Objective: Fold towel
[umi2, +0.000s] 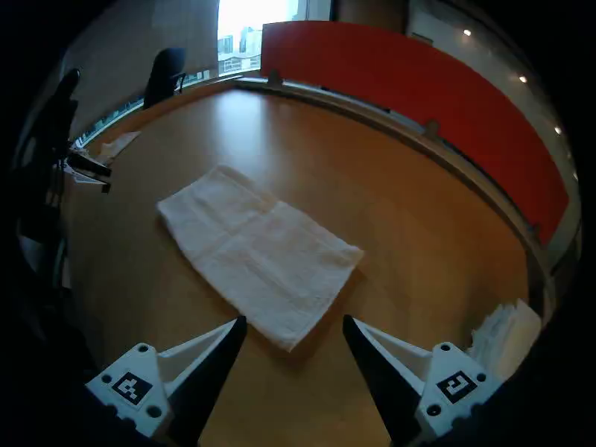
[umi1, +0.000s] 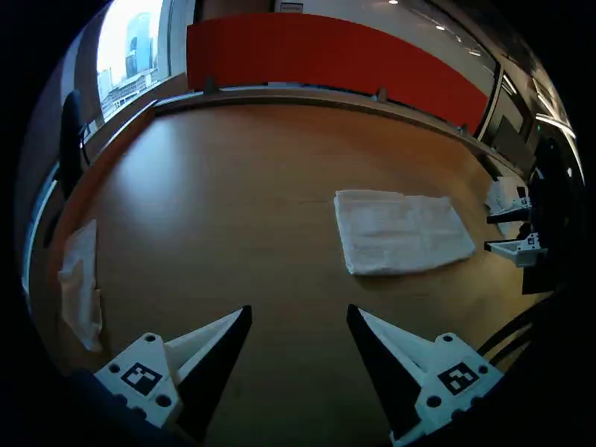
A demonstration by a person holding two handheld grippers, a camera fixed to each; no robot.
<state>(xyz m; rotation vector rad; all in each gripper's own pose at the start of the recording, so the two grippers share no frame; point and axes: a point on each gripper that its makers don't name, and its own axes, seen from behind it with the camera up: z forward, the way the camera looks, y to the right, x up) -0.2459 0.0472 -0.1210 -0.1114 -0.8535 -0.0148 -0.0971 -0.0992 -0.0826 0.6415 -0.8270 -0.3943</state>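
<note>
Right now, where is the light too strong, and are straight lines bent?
Left gripper view: the window is blown out, the table carries a pale sheen, the red panel bows from fisheye distortion. Right gripper view: the window blows out too, glare lies on the table at its far end, the towel looks sharp with a soft shadow.

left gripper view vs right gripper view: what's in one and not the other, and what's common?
Left gripper view: the left gripper, fingers open over bare table, with the towel well ahead and off to its right; a crumpled cloth lies close at the table's left edge.
Right gripper view: the right gripper, fingers open, the towel's near corner in the gap between them; a stack of white cloths sits close at lower right.
Both: the towel lying flat on the wooden table, the red partition, the window.
</note>
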